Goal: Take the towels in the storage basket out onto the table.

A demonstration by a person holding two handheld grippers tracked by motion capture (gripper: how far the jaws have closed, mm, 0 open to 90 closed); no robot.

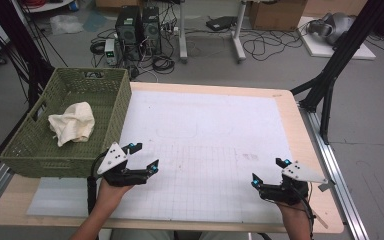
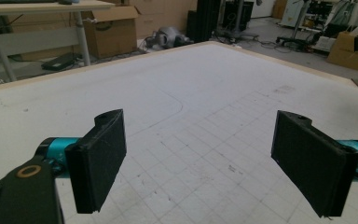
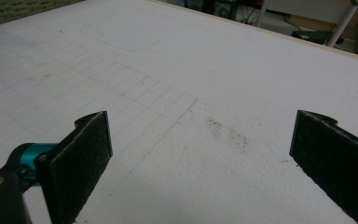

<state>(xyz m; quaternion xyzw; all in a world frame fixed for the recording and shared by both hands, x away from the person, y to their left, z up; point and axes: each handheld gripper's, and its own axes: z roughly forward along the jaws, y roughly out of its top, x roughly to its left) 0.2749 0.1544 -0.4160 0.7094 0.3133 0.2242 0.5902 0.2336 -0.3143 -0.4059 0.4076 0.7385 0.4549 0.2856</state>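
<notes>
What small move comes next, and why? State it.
Probably swing the left gripper toward the green basket and reach for the cream cloth inside. Its jaws stand open and empty, and the basket sits right beside it.

Computer towers (image 1: 138,30), cardboard box (image 1: 276,14), tangled cables (image 1: 260,45) on the floor

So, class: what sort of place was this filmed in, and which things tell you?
Probably a robotics lab or workshop: computer towers and tangled cables on the floor, cardboard boxes, and a gridded white mat on the table.
</notes>
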